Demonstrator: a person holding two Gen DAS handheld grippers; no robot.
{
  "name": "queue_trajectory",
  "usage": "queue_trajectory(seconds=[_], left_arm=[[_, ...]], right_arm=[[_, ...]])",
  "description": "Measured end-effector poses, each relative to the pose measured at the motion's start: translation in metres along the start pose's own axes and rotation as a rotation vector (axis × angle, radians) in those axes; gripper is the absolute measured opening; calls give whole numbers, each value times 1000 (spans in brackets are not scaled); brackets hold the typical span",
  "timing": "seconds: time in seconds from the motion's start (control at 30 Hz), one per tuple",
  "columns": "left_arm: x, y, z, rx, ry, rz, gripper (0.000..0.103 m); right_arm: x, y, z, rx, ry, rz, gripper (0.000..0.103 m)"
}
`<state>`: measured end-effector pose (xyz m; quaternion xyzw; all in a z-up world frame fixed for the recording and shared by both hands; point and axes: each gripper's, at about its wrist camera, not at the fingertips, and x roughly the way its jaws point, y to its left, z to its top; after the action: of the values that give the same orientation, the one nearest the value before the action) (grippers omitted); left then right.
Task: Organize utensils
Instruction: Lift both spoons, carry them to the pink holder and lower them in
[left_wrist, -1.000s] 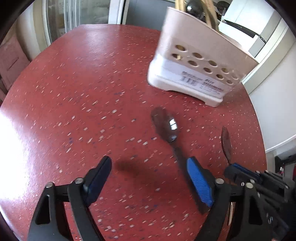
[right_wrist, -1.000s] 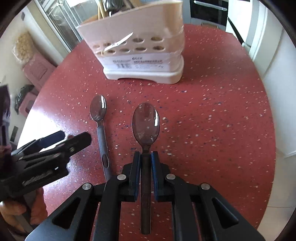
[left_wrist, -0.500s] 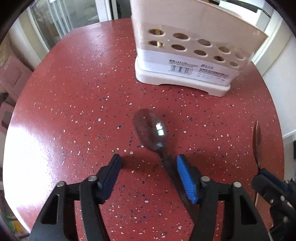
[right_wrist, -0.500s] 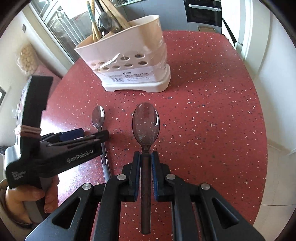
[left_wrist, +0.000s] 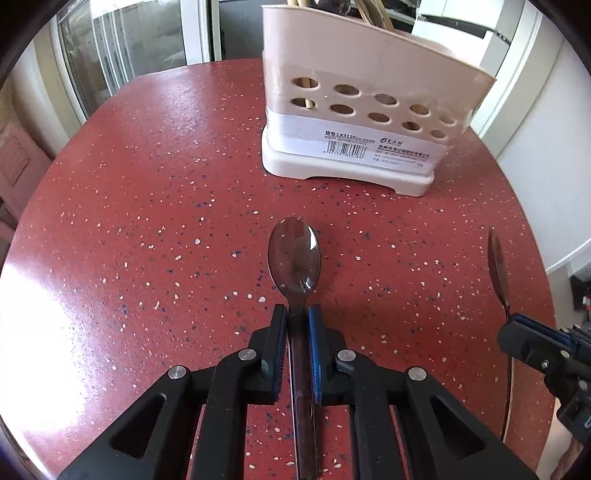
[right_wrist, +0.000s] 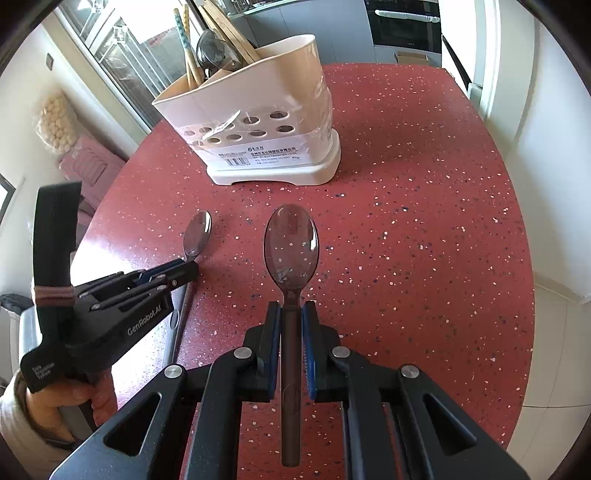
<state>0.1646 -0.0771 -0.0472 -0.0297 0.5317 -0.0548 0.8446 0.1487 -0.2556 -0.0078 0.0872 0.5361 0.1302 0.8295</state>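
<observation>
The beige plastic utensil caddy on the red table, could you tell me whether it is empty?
No, the beige plastic utensil caddy already holds wooden utensils and a dark spoon sticking out of its top.

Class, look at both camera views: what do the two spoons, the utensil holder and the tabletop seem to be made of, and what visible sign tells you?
Left spoon: probably polished metal; grey, mirror glints.
Right spoon: likely tinted translucent plastic; table flecks seem to show through.
Utensil holder: matte beige and white plastic; moulded round holes.
Tabletop: red speckled composite or laminate, semi-gloss; pale flecks, window glare.

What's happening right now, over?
Left hand-held gripper closing on a spoon. Right hand-held gripper clamps another spoon. Caddy ahead, path clear.
</observation>
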Motion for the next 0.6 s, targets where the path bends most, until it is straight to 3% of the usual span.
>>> queue_trajectory(seconds=[0.6], left_arm=[[-61,11,4,28,-259,-98,41]], right_arm=[[-26,2,5,3,-75,33,12]])
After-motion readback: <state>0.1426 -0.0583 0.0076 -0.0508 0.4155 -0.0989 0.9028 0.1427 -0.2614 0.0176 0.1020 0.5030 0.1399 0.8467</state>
